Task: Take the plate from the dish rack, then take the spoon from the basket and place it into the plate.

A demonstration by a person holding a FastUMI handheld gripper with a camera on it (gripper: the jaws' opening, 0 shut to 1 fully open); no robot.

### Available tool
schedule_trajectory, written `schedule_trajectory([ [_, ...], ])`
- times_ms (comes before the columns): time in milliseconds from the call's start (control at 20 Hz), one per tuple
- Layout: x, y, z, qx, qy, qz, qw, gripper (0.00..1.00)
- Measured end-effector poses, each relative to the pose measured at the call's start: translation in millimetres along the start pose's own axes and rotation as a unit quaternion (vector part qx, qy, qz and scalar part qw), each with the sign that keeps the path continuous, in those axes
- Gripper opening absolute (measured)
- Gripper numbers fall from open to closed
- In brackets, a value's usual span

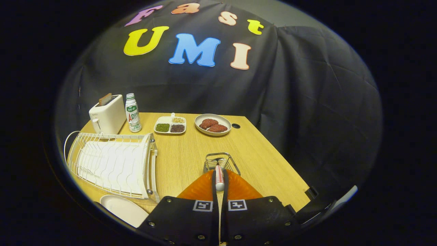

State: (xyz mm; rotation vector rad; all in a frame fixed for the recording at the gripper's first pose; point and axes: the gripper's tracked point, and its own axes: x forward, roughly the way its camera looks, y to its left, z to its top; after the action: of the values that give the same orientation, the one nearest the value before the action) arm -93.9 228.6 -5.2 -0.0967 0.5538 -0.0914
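Hand-held gripper (219, 177): its two fingers are pressing together on the spoon's handle — clamping it from both sides, just short of the basket.
Spoon (219, 176): its patterned handle is sitting upright between the fingers; its far end is reaching over the basket, and I cannot tell whether it is touching the wire.
Basket (222, 162): a small wire one, standing on the surface just ahead of the fingers.
Plate (123, 209): white, lying flat on the surface near the rack's closest corner, left of the fingers.
Dish rack (114, 164): white wire, sitting at the left — no dish standing in its slots.
Beyond: a toaster (107, 115), a bottle (132, 113), a divided tray (170, 124) and a bowl (213, 124) holding reddish food.
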Motion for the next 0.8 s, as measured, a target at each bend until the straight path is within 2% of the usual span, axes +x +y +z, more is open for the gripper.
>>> schedule_trajectory([
  [350, -59, 33, 44, -0.02, -0.061, 0.025, 0.998, 0.02],
  [600, -103, 84, 53, -0.035, -0.087, 0.074, 0.993, 0.02],
  [800, -137, 129, 43, -0.051, -0.091, 0.118, 0.988, 0.02],
])
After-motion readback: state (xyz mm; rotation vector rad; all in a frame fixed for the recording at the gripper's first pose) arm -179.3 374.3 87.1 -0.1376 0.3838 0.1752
